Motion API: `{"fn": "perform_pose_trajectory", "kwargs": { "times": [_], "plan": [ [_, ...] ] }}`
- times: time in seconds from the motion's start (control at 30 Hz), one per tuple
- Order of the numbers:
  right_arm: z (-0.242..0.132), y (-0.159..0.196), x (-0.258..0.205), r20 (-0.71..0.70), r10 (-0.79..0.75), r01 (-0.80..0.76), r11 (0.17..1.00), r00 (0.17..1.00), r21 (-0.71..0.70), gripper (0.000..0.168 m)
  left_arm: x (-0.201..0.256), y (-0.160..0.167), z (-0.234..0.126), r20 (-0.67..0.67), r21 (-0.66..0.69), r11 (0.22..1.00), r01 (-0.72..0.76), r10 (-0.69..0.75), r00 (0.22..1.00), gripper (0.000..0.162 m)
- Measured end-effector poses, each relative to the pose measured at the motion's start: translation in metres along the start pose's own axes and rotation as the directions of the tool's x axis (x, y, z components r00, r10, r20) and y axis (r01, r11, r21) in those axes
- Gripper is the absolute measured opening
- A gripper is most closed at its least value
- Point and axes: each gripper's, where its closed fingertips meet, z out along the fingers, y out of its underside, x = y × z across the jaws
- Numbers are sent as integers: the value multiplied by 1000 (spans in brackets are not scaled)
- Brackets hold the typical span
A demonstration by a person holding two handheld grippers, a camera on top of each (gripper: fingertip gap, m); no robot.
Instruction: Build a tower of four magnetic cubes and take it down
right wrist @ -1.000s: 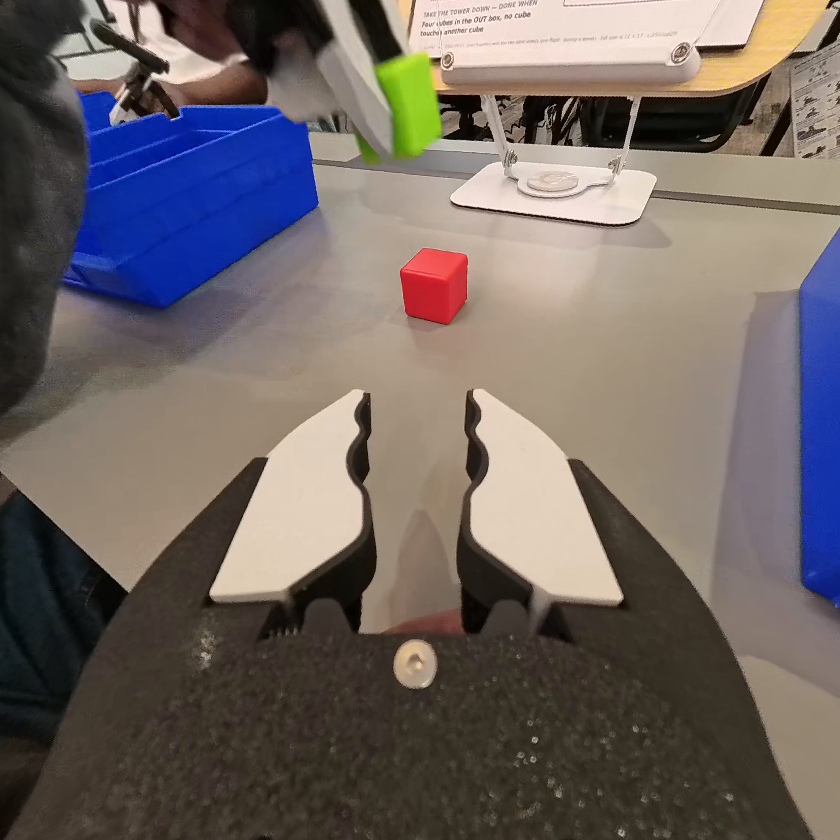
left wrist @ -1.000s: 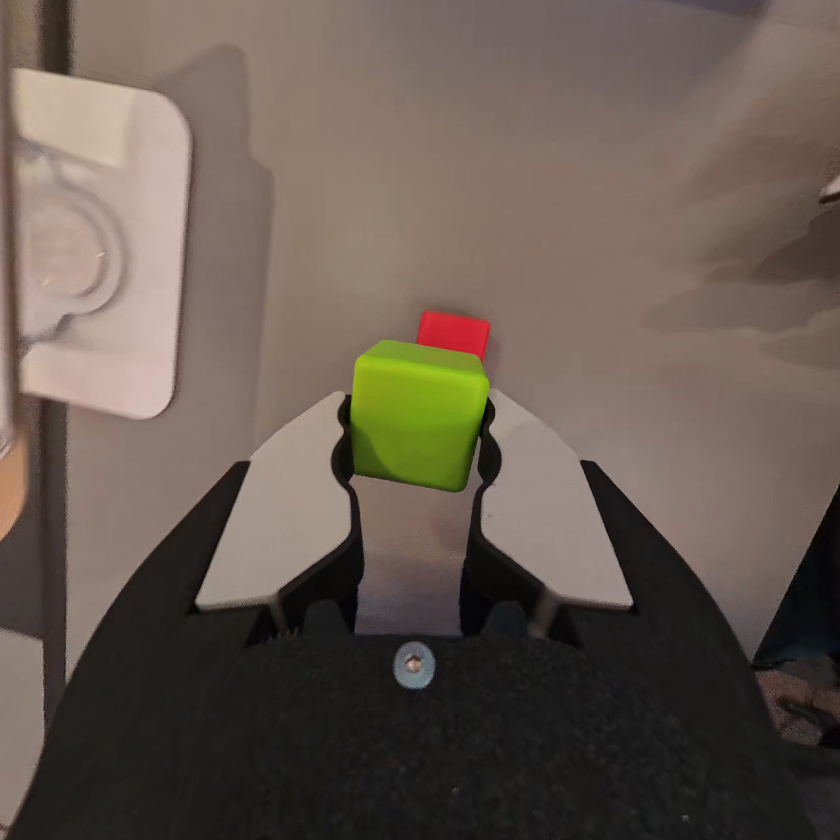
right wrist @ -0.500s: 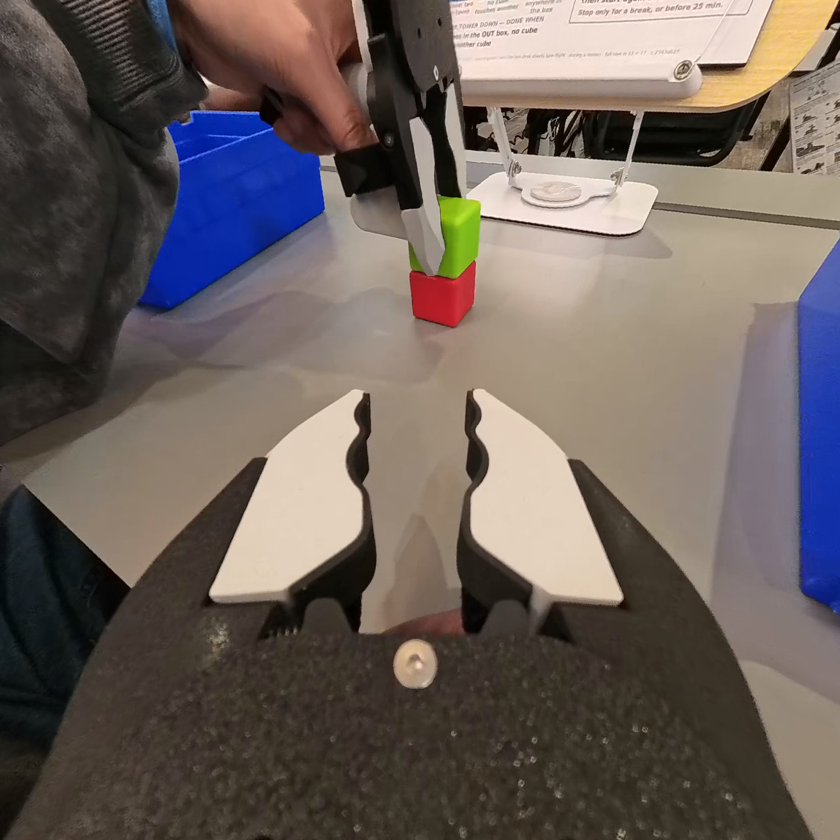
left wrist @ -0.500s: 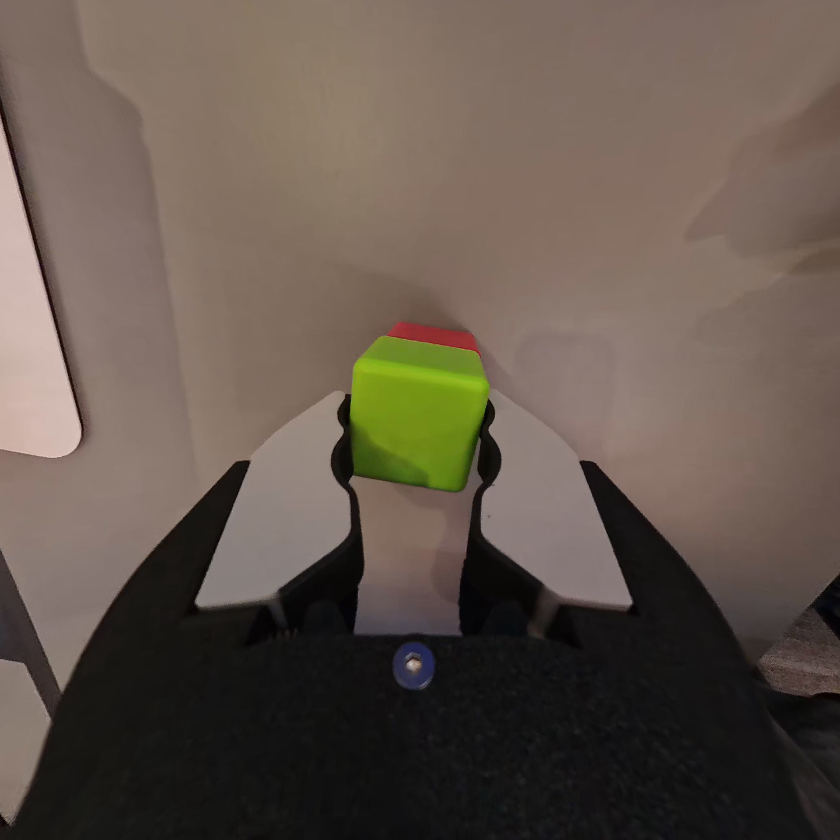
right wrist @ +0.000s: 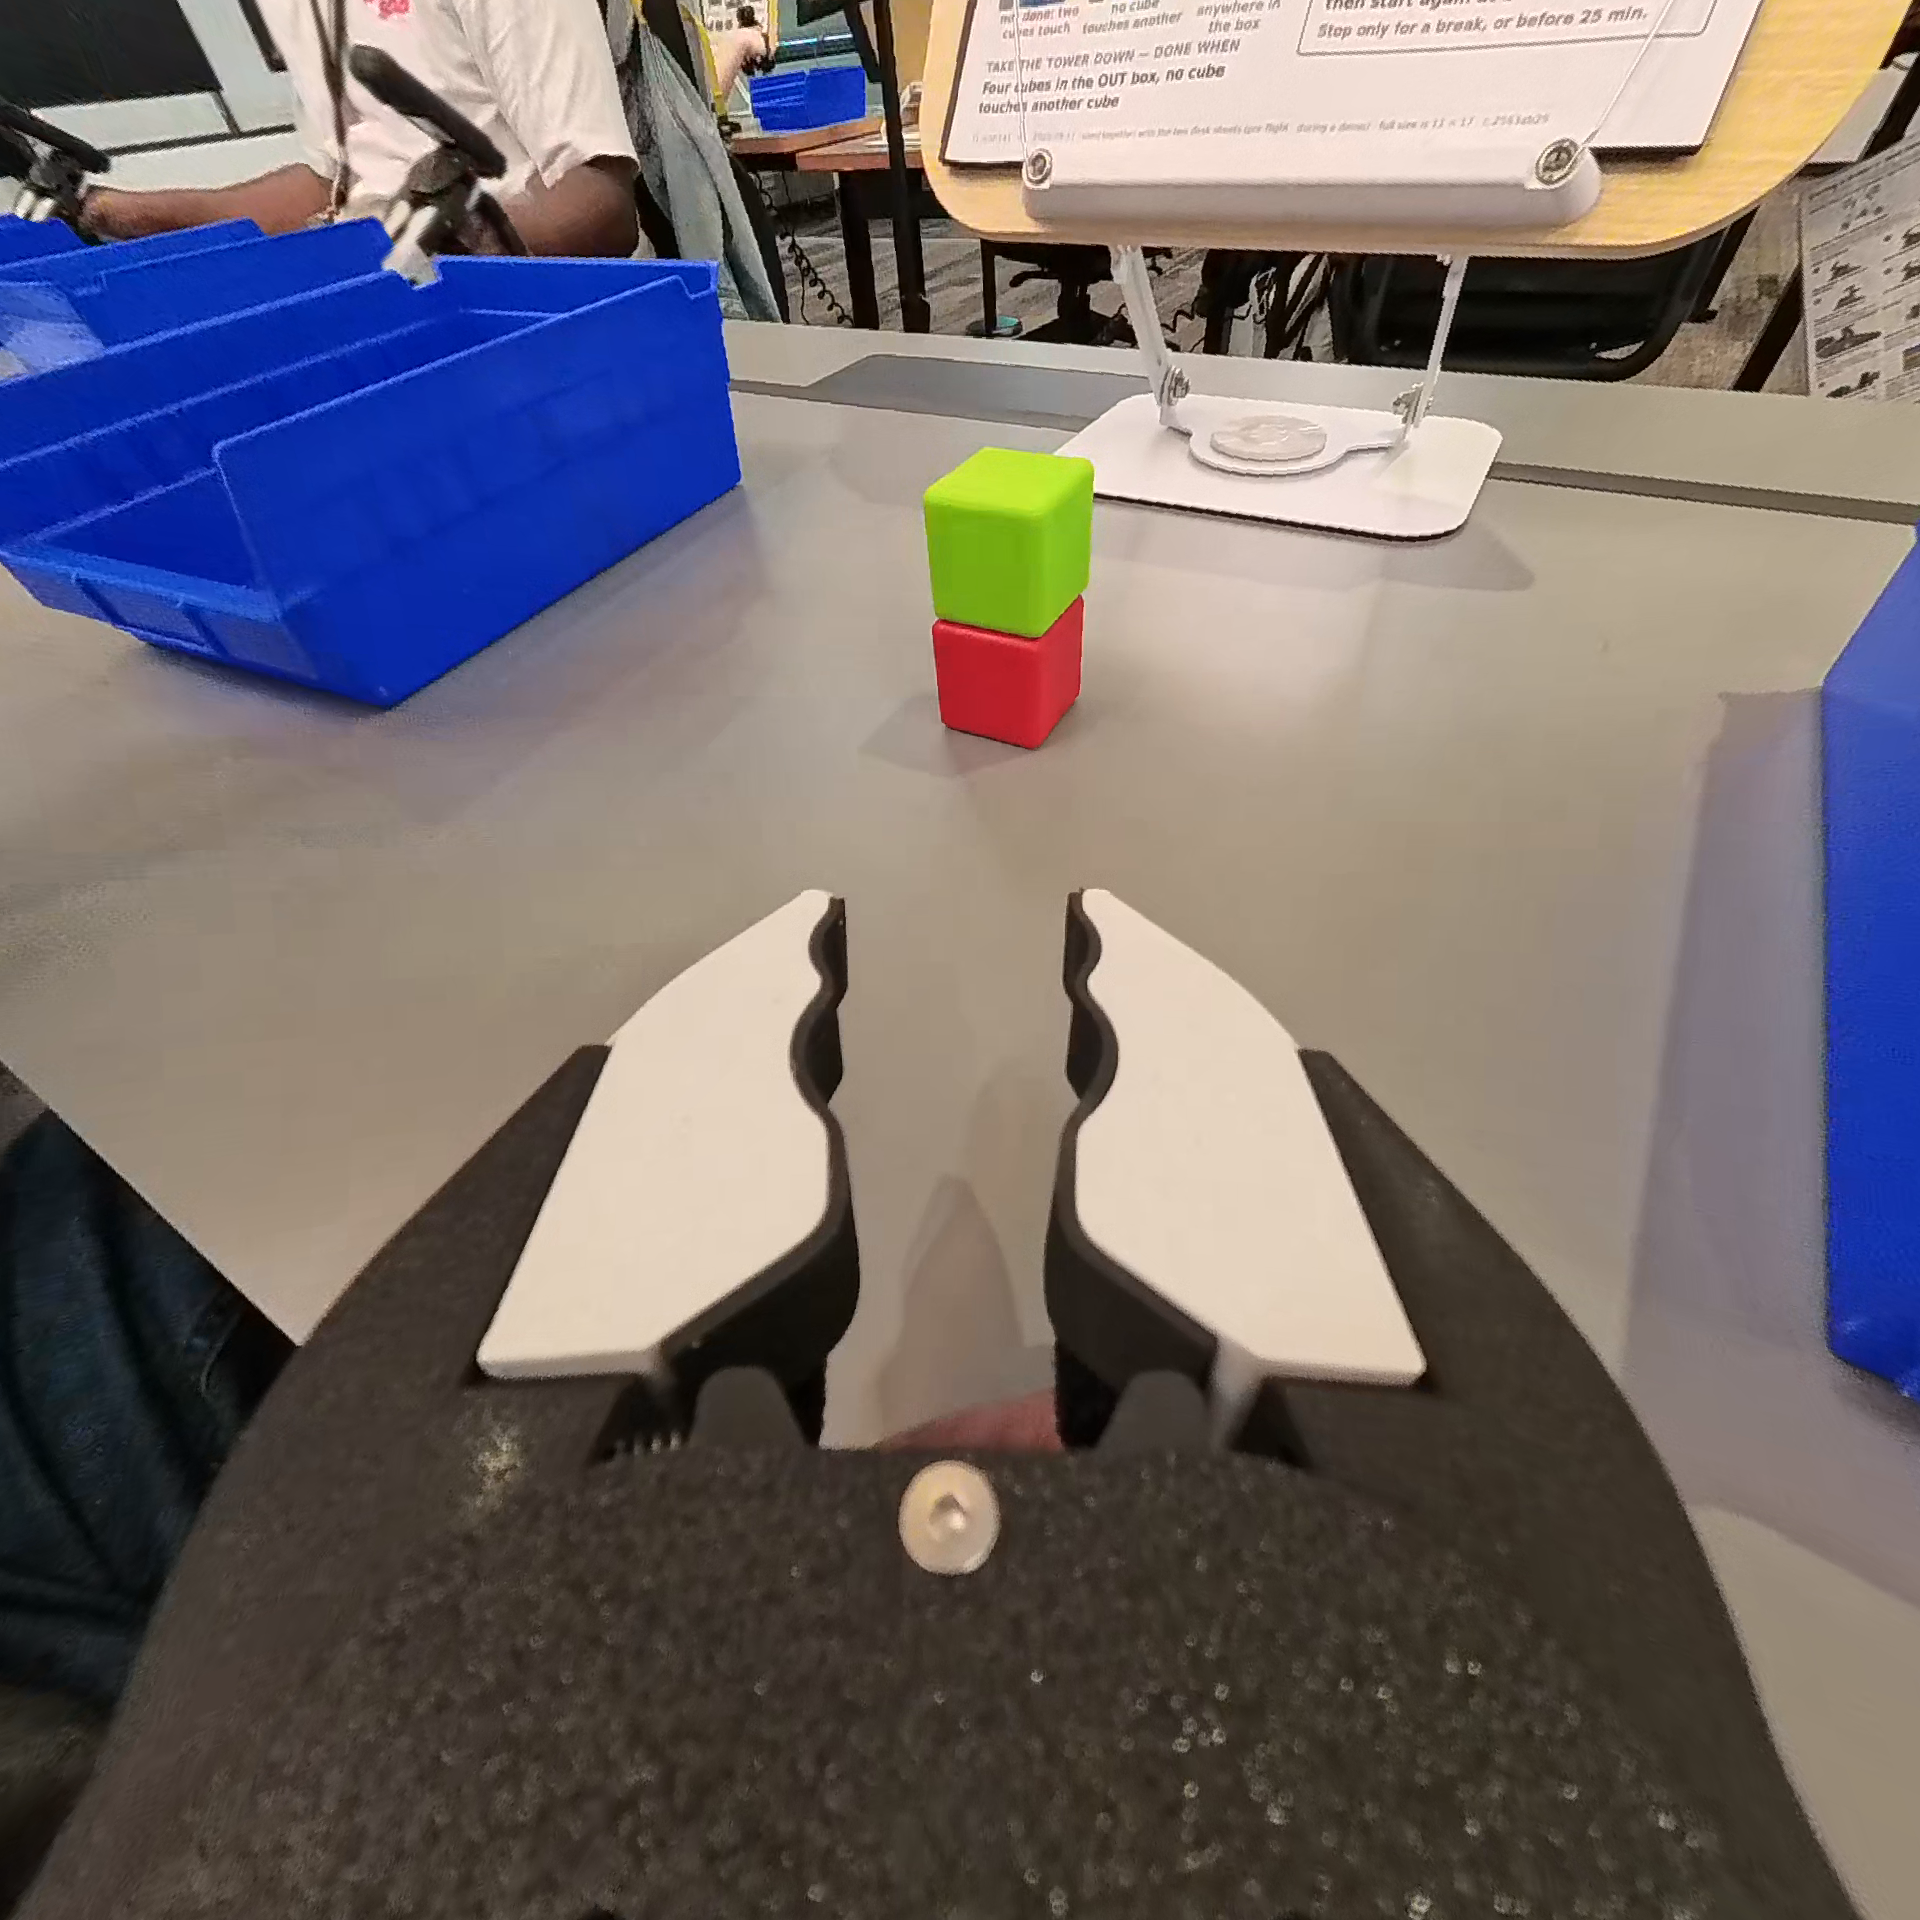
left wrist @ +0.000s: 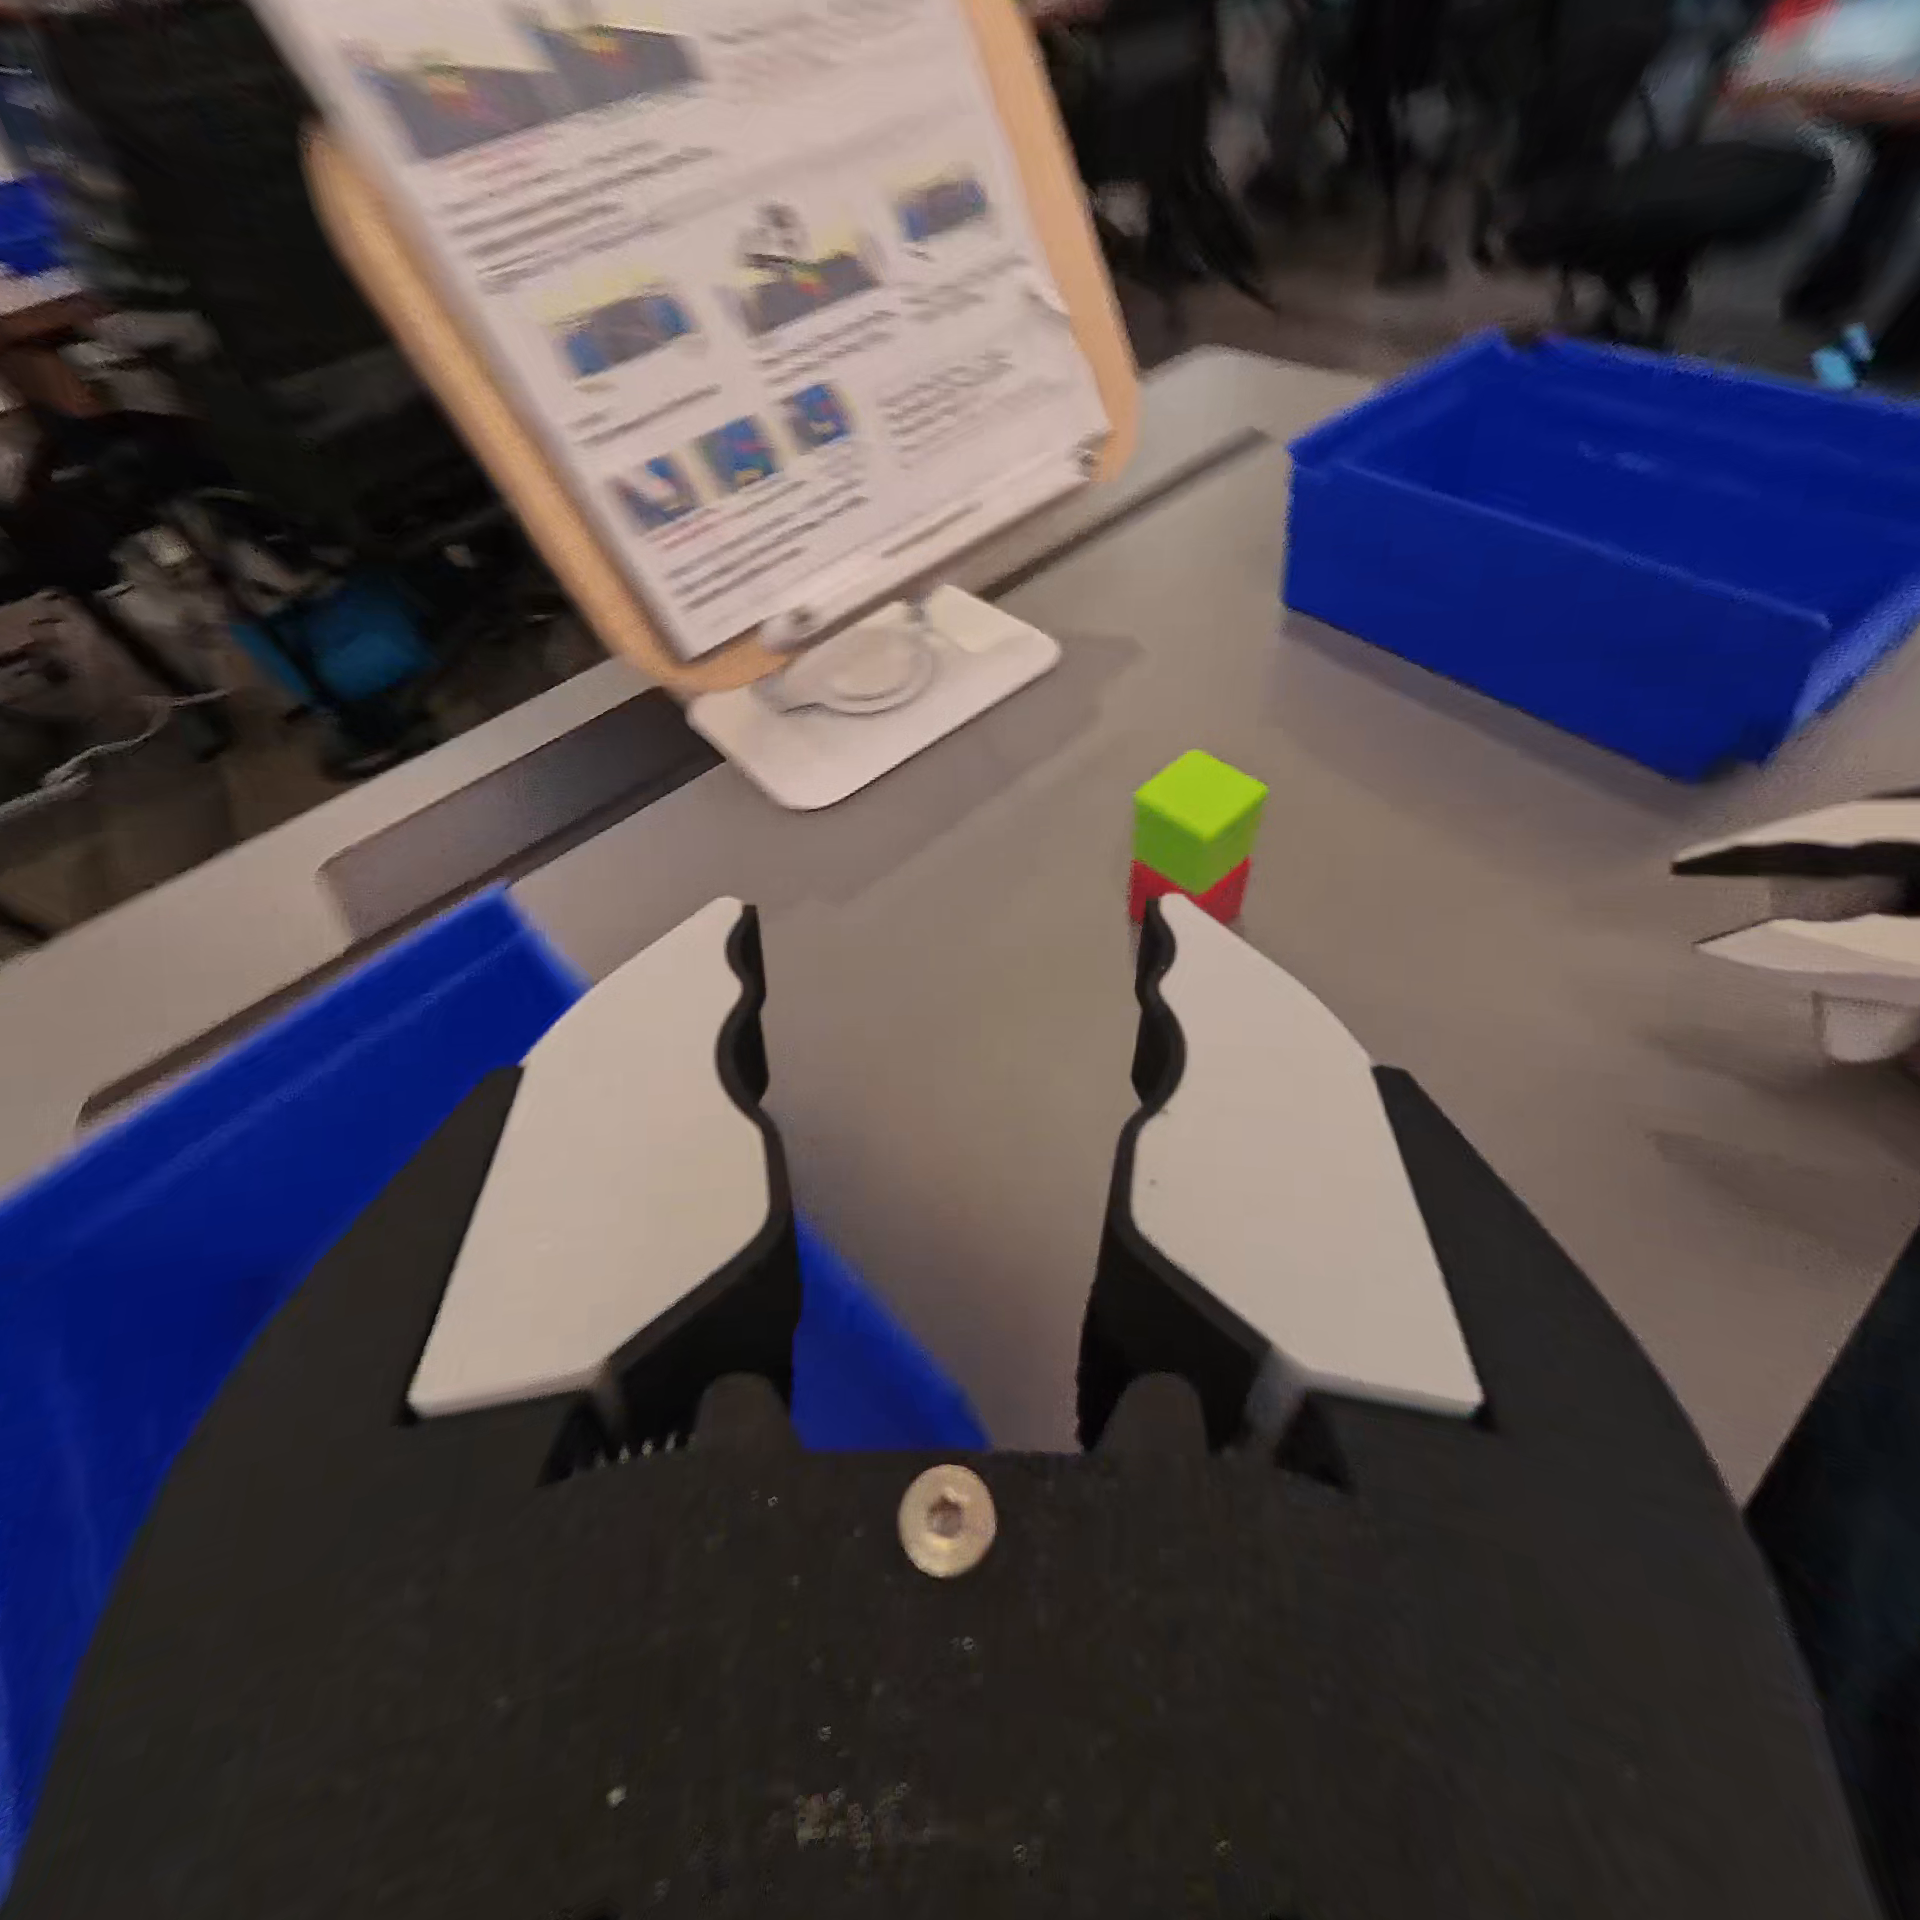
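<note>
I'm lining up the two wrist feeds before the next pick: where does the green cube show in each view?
Left wrist view: green cube right of centre, mid-height, just above the right finger's tip, stacked on the red cube.
Right wrist view: green cube at centre, upper third, on the red cube.
Shared landmark: the white stand base behind the stack.

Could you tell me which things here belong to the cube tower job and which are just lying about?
Job: green cube stacked on red cube; left gripper and right gripper, both open.

Lying about: instruction stand, blue bin.
</note>
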Motion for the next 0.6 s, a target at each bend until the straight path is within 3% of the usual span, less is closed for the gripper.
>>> {"fn": "perform_pose_trajectory", "kwargs": {
  "times": [0.13, 0.3, 0.4, 0.5, 0.6],
  "plan": [
    [1, 1, 0, 1, 1, -1, 1000, 1000, -6, 40, -25, 66, -71, 152, 141, 962, 235, -256, 955, 68],
    [1, 1, 0, -2, -1, 1, 1000, 1000, -9, 40, -11, 147, -95, 264, 162, 921, 354, -386, 884, 67],
    [1, 1, 0, -3, -1, 1, 1000, 1000, -9, 40, -1, 162, -92, 272, 125, 928, 351, -372, 887, 66],
    [1, 1, 0, -3, 0, 0, 1000, 1000, -8, 40, -4, 151, -84, 262, 47, 963, 266, -269, 927, 63],
    [1, 1, 0, -2, 0, 0, 1000, 1000, -7, 40, -36, 151, -68, 281, -191, 971, 147, -89, 956, 64]
  ]
}}
